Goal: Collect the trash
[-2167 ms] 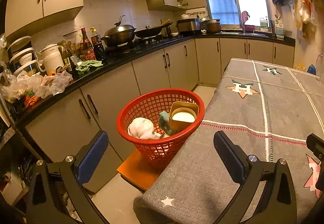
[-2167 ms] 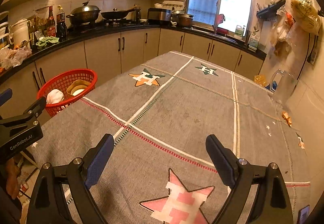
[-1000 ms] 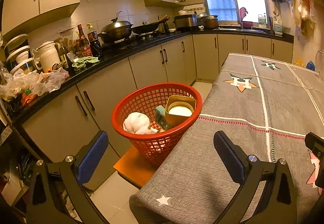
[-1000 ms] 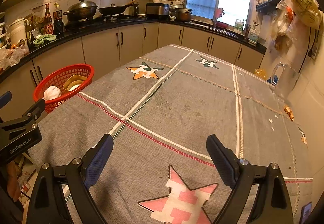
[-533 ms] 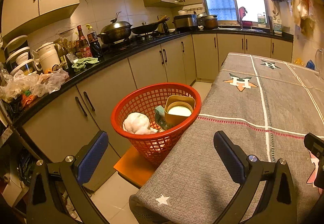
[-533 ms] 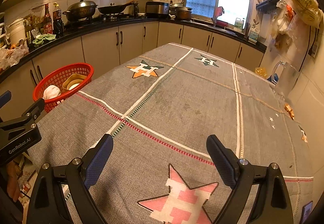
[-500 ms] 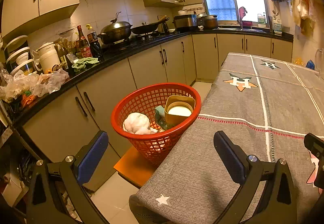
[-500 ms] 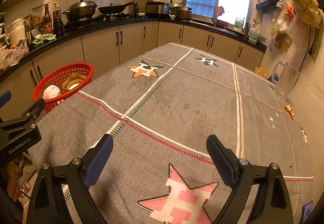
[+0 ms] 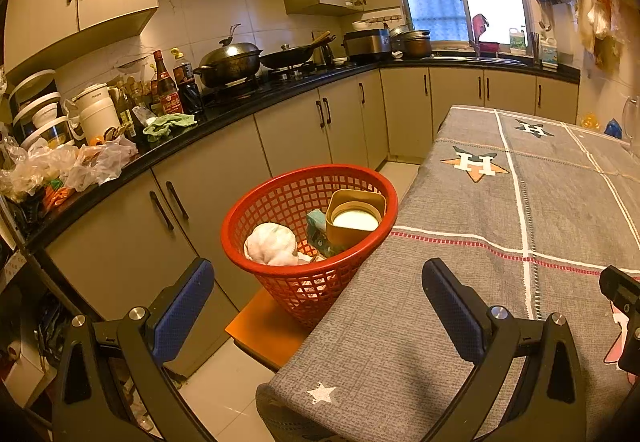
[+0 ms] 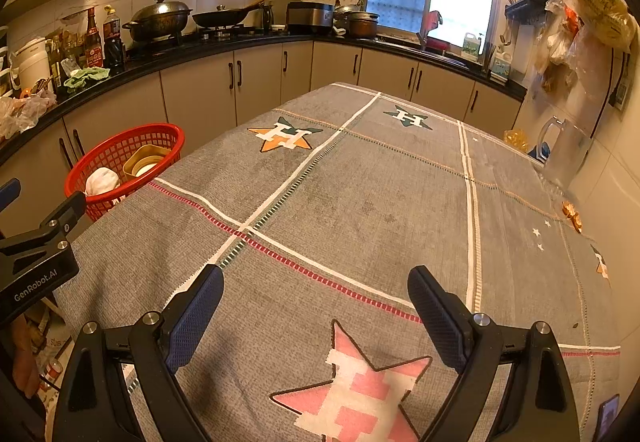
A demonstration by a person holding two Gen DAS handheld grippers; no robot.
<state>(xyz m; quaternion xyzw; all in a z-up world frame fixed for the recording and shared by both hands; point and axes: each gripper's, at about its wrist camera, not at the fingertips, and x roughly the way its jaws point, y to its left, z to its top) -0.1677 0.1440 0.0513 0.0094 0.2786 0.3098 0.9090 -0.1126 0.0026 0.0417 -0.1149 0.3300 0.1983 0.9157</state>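
A red mesh basket [image 9: 280, 198] [image 10: 116, 150] stands on an orange stool beside the table's left edge. Inside it lie a crumpled white wad [image 9: 272, 244], a tan paper cup with a white lid [image 9: 354, 216] and a small teal carton [image 9: 316, 230]. My left gripper [image 9: 316, 296] is open and empty, hovering short of the basket near the table corner. My right gripper [image 10: 314, 304] is open and empty above the grey star-patterned tablecloth [image 10: 360, 194]. Small orange scraps [image 10: 572, 212] lie at the table's far right edge by the wall.
Black countertop [image 9: 200, 118] with bottles, wok, pots and plastic bags runs along the left and back. A clear pitcher [image 10: 564, 156] stands at the table's right edge against the wall. The left gripper's body [image 10: 36, 262] shows at the left of the right wrist view.
Both grippers stay open and almost still; since 2.2 s ago the views have drifted only slightly. Nothing was picked up or dropped.
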